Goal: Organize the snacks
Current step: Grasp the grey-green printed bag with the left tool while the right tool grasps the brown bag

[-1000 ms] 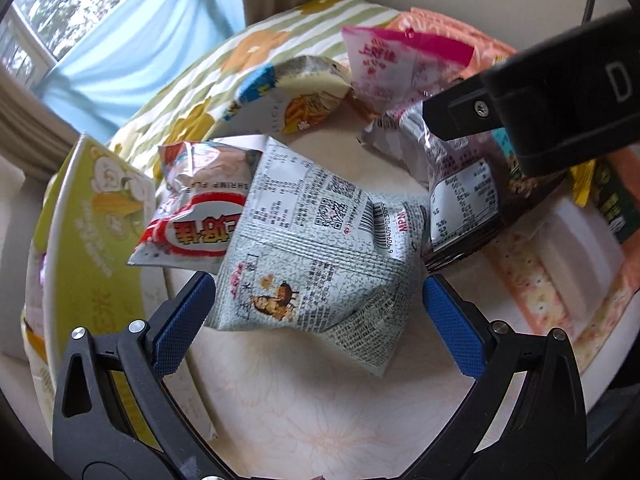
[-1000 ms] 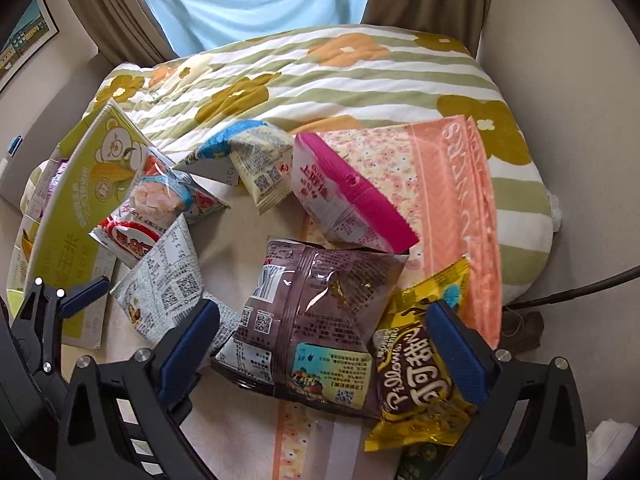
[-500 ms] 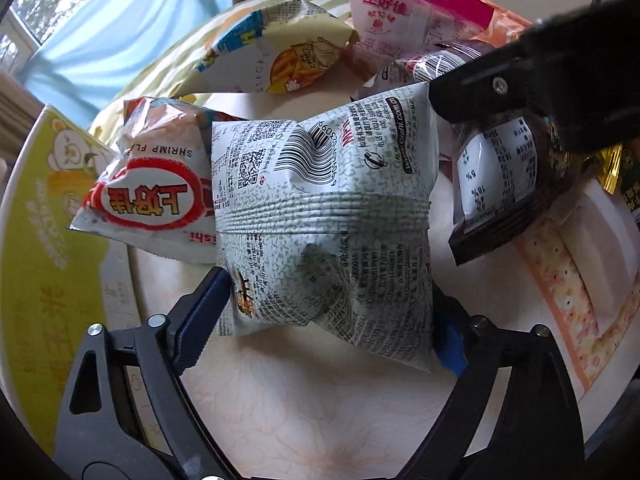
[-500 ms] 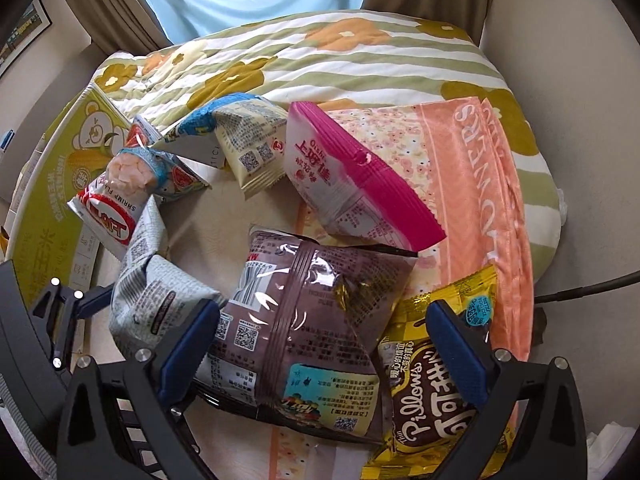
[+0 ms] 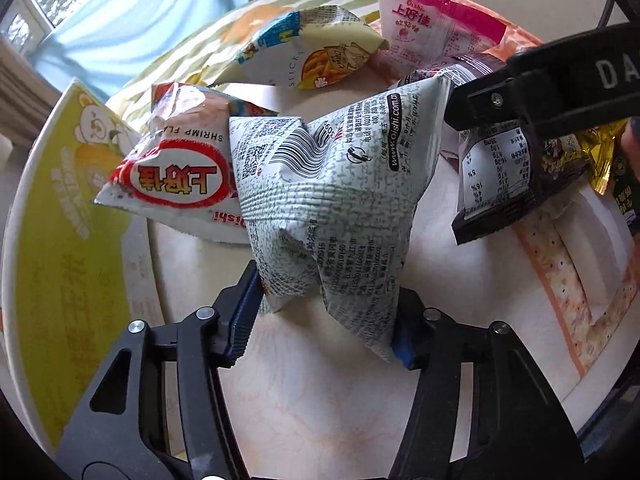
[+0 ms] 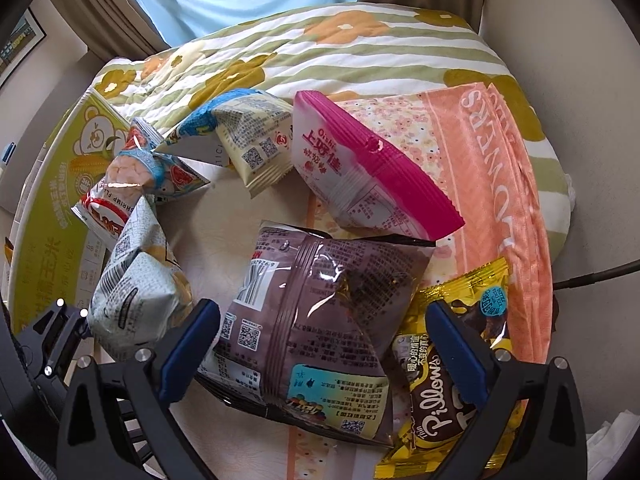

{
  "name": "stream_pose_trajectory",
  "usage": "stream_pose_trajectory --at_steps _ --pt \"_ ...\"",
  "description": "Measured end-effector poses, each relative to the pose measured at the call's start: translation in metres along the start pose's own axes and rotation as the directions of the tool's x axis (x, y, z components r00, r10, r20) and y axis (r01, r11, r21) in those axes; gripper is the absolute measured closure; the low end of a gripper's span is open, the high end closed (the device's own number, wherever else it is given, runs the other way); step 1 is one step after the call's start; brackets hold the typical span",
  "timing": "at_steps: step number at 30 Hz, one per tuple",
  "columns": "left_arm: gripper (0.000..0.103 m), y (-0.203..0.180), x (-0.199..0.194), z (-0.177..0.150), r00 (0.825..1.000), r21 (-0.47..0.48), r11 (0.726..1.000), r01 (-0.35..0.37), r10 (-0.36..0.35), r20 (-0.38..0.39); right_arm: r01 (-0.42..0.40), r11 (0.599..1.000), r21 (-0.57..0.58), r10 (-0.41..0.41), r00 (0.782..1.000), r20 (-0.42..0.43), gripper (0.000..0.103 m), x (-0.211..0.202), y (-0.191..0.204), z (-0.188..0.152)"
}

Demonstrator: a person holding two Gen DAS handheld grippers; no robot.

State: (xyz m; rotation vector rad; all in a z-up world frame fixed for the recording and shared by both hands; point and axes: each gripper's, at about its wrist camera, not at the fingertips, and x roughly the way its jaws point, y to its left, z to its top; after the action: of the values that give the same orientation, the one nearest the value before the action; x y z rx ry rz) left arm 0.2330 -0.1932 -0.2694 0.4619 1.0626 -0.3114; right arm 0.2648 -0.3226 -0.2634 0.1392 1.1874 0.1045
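My left gripper (image 5: 324, 320) is shut on a grey-green printed snack bag (image 5: 332, 200) and holds it upright, crumpled between the blue pads. The same bag (image 6: 136, 292) shows at the left of the right wrist view. My right gripper (image 6: 320, 348) is open, its fingers on either side of a brown snack bag (image 6: 316, 320) that lies on the table. A yellow and brown Pillows bag (image 6: 448, 392) lies under the right finger. A red and white shrimp bag (image 5: 172, 176), a pink bag (image 6: 360, 176) and a blue and yellow sticks bag (image 5: 312, 56) lie further back.
A yellow-green box (image 5: 60, 240) stands at the left edge of the pale table (image 5: 320, 400). A peach floral cloth (image 6: 500, 184) lies at the right. Behind is a striped flowered bedspread (image 6: 320, 52) and curtains.
My left gripper has moved forward around the grey-green bag and shut on it, lifting and crumpling it. My right gripper has come a little closer to the brown bag.
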Motion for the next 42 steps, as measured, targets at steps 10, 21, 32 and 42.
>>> stream_pose_trajectory --at_steps 10,21,32,42 --pt "0.06 0.009 -0.027 -0.021 1.0 -0.04 0.999 0.009 -0.008 0.023 0.012 1.0 0.0 -0.012 1.0 -0.006 0.004 0.006 0.005 -0.003" --pt "0.061 0.008 -0.041 -0.027 0.999 -0.055 0.998 0.006 -0.004 0.036 -0.002 1.0 0.0 0.002 1.0 0.009 0.034 0.004 0.007 -0.006" --pt "0.062 0.012 -0.07 -0.032 0.997 -0.07 0.998 -0.007 0.012 0.076 -0.051 0.999 0.018 0.05 0.997 0.061 0.046 -0.024 0.008 -0.014" --pt "0.062 0.023 -0.13 -0.031 0.982 -0.121 0.991 -0.059 0.079 0.172 -0.084 0.995 -0.05 0.09 0.986 0.14 0.046 -0.083 0.027 -0.017"
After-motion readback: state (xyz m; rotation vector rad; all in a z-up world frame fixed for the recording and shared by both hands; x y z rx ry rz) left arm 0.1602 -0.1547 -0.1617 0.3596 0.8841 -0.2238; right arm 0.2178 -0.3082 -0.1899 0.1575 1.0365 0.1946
